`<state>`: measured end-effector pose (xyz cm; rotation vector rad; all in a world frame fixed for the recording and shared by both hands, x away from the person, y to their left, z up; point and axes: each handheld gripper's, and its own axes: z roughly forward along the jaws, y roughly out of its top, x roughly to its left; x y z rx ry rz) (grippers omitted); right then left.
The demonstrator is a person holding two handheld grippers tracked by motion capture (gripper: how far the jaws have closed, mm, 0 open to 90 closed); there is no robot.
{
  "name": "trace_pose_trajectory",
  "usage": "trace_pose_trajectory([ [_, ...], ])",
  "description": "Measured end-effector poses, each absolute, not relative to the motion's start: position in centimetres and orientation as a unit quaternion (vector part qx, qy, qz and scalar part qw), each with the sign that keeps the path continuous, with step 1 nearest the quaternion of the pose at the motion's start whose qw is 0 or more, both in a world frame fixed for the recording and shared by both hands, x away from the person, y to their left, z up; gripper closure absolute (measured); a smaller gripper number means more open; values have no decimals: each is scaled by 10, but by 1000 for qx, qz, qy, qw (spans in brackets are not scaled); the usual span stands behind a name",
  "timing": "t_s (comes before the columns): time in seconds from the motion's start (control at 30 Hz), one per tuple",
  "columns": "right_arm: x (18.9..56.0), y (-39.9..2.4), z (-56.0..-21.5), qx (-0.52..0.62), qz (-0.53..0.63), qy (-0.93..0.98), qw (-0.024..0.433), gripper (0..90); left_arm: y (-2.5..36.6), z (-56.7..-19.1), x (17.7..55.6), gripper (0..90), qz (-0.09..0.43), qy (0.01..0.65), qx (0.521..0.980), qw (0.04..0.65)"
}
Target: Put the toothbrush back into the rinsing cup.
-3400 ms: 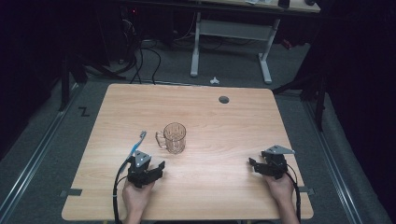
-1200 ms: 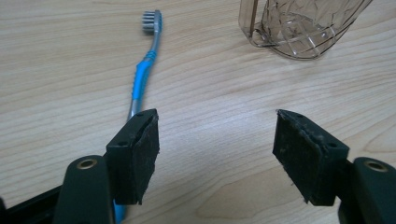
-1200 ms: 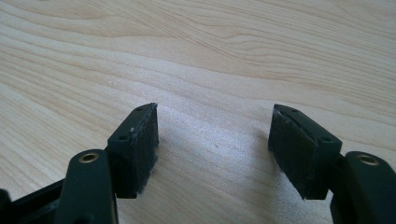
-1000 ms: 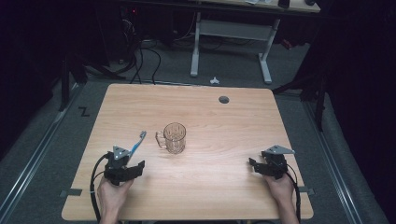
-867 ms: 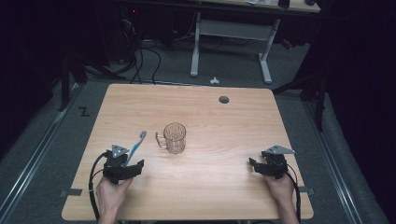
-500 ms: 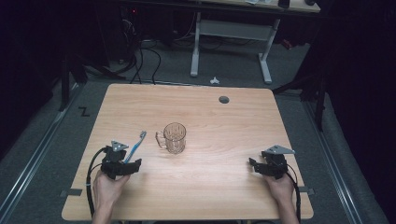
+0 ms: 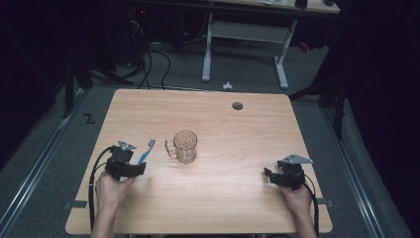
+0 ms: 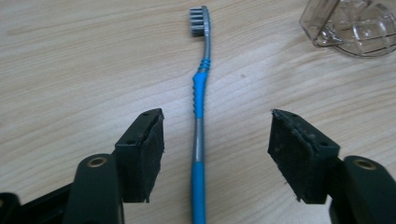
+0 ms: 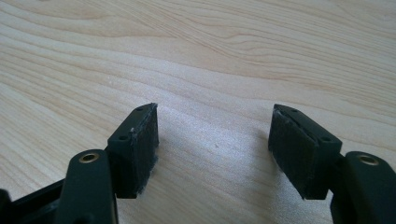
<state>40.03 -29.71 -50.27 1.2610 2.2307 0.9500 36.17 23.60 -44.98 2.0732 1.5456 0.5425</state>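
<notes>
Two claws are held low over a pale wooden table (image 7: pixel 223 208), one toward each near corner, and the work in hand is judged to be the pick-up of a toothbrush. A clear glass mug (image 7: pixel 184 147) stands upright near the middle of the table, handle turned toward the left edge. Between the mug and the left edge lies the blue and grey toothbrush (image 8: pixel 200 107), flat on the wood, bristle head pointed toward the far edge. The left claw (image 8: pixel 217 156) is seen with its jaws wide apart, set astride the handle end without touching it; the reach step is thus judged nearly complete. The right claw (image 9: pixel 215 149) is likewise spread, with bare wood between its jaws. Next, a slight lowering and a closing on the handle would be called for.
</notes>
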Motion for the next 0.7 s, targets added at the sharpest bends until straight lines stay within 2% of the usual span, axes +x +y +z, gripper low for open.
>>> trace_pose_trajectory([
  [0.4, 400, -297, -503, 452, 341, 799, 203, 338, 234, -447, 381, 451, 191, 555, 776, 232],
  [0.7, 400, -297, -503, 452, 341, 799, 203, 338, 227, -445, 394, 457, 184, 549, 788, 210],
])
